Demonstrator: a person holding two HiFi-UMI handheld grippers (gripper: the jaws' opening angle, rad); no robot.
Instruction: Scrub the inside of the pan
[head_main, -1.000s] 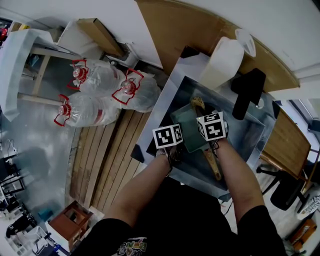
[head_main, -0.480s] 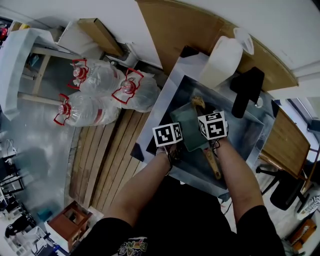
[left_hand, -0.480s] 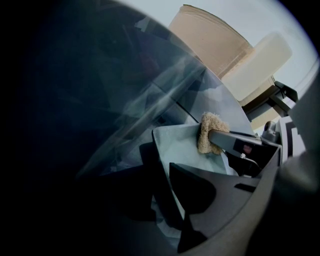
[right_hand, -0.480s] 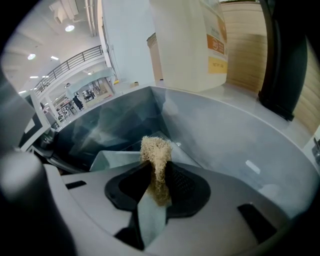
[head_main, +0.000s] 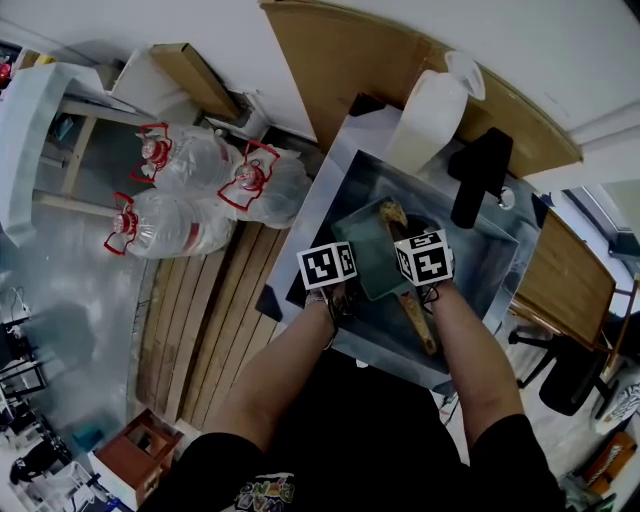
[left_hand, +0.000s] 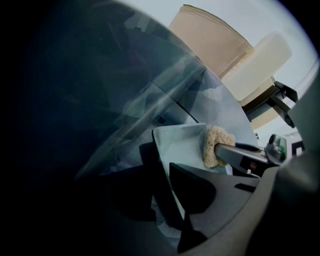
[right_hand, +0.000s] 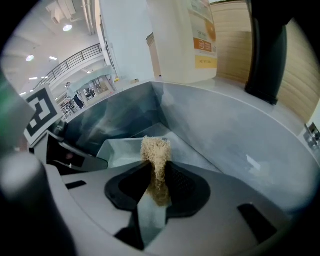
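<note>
A grey-green rectangular pan (head_main: 362, 248) with a wooden handle (head_main: 418, 320) lies tilted in the steel sink (head_main: 480, 262). My left gripper (head_main: 335, 278) is shut on the pan's near wall (left_hand: 172, 165), which runs between its dark jaws (left_hand: 167, 192). My right gripper (head_main: 422, 264) is shut on a tan fibrous scrubber (right_hand: 156, 152), pinched between its pads (right_hand: 159, 187). The scrubber (left_hand: 216, 145) rests against the pan's inner surface (right_hand: 125, 147) near its far rim. The cubes hide both sets of jaws in the head view.
A white jug (head_main: 425, 118) and a black faucet (head_main: 478, 180) stand at the sink's back edge, against a wooden board (head_main: 340, 60). Bagged water bottles (head_main: 200, 190) lie on the floor to the left, beside wooden planks (head_main: 215, 310). The sink walls (right_hand: 225, 130) enclose the pan closely.
Both grips are unchanged. The right gripper with the scrubber has shifted only slightly over the pan, and the head view has drifted a little.
</note>
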